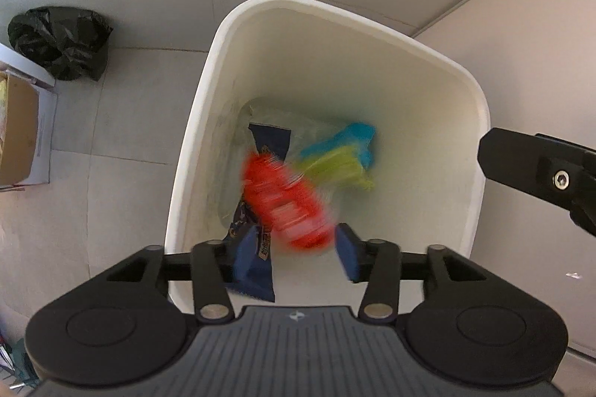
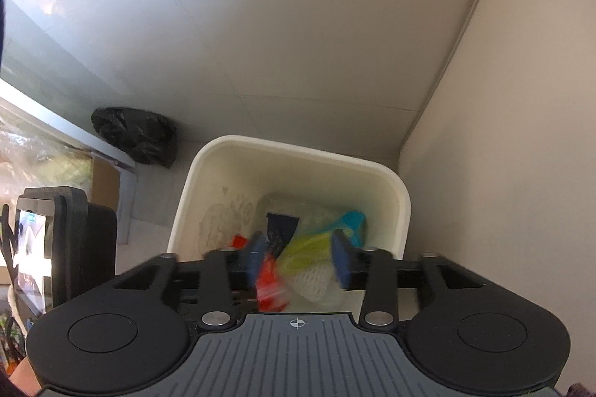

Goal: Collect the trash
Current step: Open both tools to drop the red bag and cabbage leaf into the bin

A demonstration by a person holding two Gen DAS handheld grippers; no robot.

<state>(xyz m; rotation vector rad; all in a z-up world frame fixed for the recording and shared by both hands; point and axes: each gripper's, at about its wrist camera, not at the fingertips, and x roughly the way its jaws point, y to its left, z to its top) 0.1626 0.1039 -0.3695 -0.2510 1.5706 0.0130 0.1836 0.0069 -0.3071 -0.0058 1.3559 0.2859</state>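
Your left gripper is hovering over the white bin with its fingers spread and nothing pinched between them. A red wrapper, blurred as if falling, is showing just ahead of the fingers, inside the bin's mouth. Below it a dark blue wrapper is lying toward 11 o'clock, and a blue and yellow-green packet toward 2 o'clock.

Your right gripper is also pointing into the bin, fingers spread; a white foam net is sitting between them, but you cannot tell whether it is gripped or dropping loose.

The risks from here, as a judgement: the left gripper is sitting near the bin's rim at 6 o'clock, so a light wrapper could catch the edge or drift out onto the floor. The two grippers are crowding the same opening and could knock together. If the net is clinging to a right finger, pulling away could drag it back out.

A black bag is resting on the floor at 10 o'clock, well apart.
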